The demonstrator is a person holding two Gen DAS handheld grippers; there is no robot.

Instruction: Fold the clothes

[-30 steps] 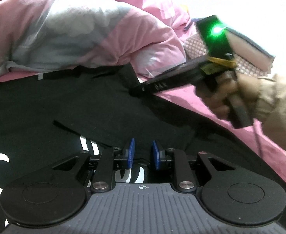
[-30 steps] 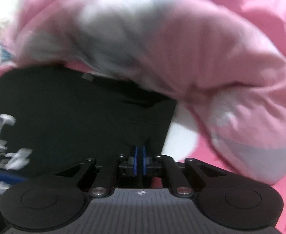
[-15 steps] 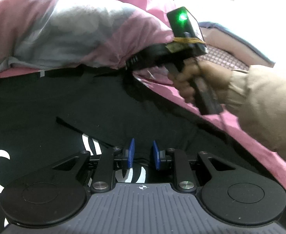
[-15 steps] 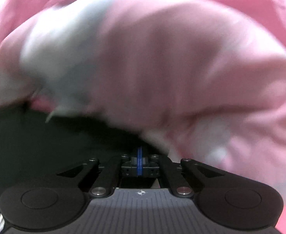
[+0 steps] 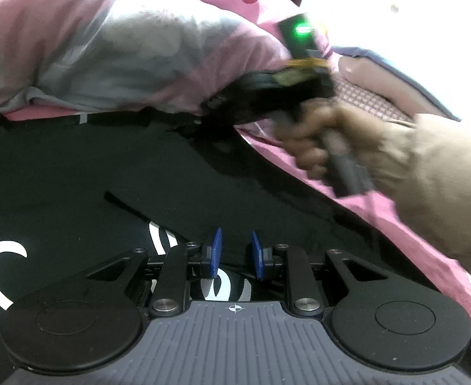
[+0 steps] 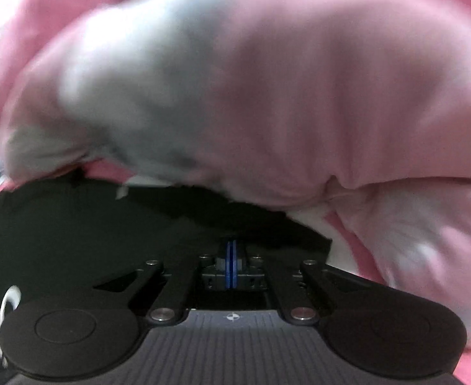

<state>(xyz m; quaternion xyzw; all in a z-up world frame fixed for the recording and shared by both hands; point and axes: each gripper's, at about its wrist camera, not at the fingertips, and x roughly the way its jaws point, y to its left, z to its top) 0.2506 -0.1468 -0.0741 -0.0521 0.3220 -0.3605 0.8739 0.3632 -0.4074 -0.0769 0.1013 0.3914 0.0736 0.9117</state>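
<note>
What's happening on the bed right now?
A person is folding a black shirt with white lettering, spread on a pink bed beside a bunched pink quilt. The right tool, shut, reaches to the shirt's far edge under the quilt. The left tool hovers open over the near part.

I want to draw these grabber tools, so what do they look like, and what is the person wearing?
Each is black with two round discs, a ribbed grey body and bright blue finger pads. The left gripper has a small crosshair mark. The right gripper, seen from the left wrist camera, has a green light on top, a yellow band and a dark handle. The person's sleeve is beige.
</note>
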